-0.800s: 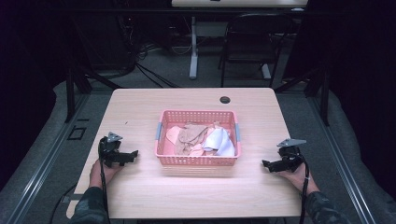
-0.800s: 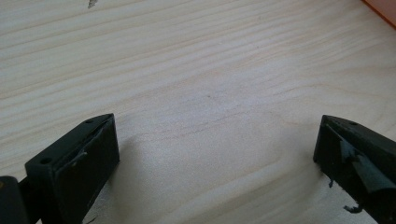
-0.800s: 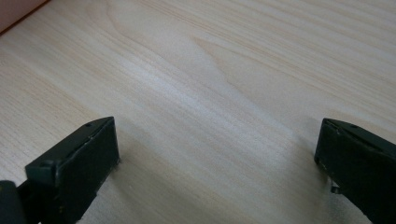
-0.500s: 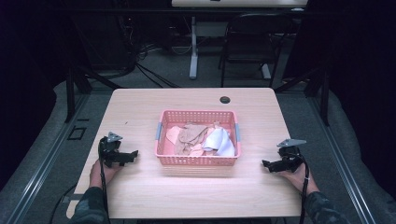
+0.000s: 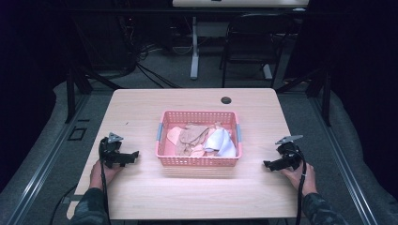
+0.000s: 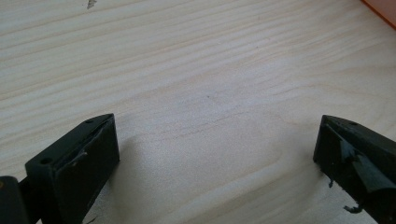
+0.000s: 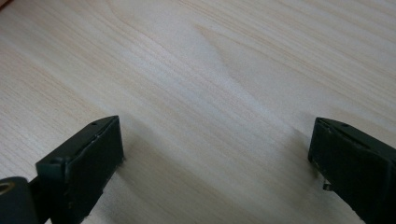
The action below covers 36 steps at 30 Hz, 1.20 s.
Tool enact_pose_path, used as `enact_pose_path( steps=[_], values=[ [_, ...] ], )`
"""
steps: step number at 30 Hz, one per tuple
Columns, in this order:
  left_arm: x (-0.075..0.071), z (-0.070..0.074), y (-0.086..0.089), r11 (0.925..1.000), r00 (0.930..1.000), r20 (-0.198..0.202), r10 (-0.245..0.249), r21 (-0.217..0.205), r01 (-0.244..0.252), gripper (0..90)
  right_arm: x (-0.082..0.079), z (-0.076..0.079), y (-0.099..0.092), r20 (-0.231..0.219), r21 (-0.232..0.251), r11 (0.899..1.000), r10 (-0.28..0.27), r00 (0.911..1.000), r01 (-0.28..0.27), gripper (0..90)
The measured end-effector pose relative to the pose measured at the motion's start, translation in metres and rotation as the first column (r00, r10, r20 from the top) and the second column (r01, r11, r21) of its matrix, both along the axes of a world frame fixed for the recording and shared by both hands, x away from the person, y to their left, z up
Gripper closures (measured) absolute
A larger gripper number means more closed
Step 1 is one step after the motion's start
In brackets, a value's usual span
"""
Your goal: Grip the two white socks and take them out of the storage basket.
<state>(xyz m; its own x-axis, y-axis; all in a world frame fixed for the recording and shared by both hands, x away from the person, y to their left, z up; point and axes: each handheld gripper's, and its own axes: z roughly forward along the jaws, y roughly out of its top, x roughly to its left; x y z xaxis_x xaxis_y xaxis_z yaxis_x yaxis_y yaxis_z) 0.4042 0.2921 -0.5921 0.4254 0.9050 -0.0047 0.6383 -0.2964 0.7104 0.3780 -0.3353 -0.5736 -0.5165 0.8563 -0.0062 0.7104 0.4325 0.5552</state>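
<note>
— Two grippers, one table: what are you resting them on?

— You are setting both on the light wooden table (image 5: 141,192), either side of the pink mesh basket (image 5: 197,161) sitting mid-table.

— And inside it?

— Tan and white cloths (image 5: 206,139) are lying crumpled there.

— Your jaws?

— You are holding the left gripper (image 5: 133,154) and right gripper (image 5: 267,164) spread wide, gripping nothing, well apart from the basket.

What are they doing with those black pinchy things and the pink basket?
A person holds a left gripper and a right gripper low over the table, one on each side of the pink basket. The jaws on both are open and hold nothing. The cloths lie piled in the basket, untouched.
</note>
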Motion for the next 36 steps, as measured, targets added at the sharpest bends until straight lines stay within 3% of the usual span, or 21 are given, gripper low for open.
enact_pose_path(
  steps=[2,4,14,16,23,25,28,36],
  values=[
    [0.000,0.000,0.000,1.0000,1.0000,0.000,0.000,0.000,0.000,0.1,0.000,0.001,0.000,-0.007,-0.010,1.000,-0.006,1.0000,0.006,0.0],
    [0.000,0.000,0.000,1.0000,1.0000,0.000,0.000,0.000,0.000,0.1,0.003,0.003,0.000,-0.050,-0.008,1.000,-0.007,0.9987,0.007,0.0],
    [0.000,0.000,0.000,1.0000,1.0000,-0.001,-0.001,0.000,0.001,0.1,0.007,0.022,0.000,-0.064,0.040,0.999,-0.014,0.9978,0.016,0.0],
    [0.000,0.000,0.000,1.0000,1.0000,-0.001,-0.001,0.000,0.001,0.1,0.007,0.027,0.002,-0.084,0.046,0.999,-0.008,0.9964,0.012,0.0],
    [0.000,0.000,0.000,1.0000,1.0000,-0.001,-0.001,0.000,0.001,0.1,0.008,0.040,0.006,-0.076,0.040,0.999,-0.001,0.9971,0.004,0.0],
    [0.000,0.000,0.000,1.0000,1.0000,-0.001,-0.001,0.000,0.001,0.1,0.008,0.045,0.008,-0.078,0.012,1.000,0.008,0.9969,-0.007,0.0],
    [0.000,0.000,0.000,1.0000,1.0000,-0.001,-0.001,0.000,0.001,0.1,0.008,0.052,0.011,-0.074,0.006,1.000,0.018,0.9971,-0.018,0.1],
    [0.000,0.000,0.000,1.0000,1.0000,0.000,-0.001,0.000,0.001,0.1,0.009,0.066,0.021,-0.066,0.023,0.999,0.036,0.9972,-0.035,0.3]
  ],
)
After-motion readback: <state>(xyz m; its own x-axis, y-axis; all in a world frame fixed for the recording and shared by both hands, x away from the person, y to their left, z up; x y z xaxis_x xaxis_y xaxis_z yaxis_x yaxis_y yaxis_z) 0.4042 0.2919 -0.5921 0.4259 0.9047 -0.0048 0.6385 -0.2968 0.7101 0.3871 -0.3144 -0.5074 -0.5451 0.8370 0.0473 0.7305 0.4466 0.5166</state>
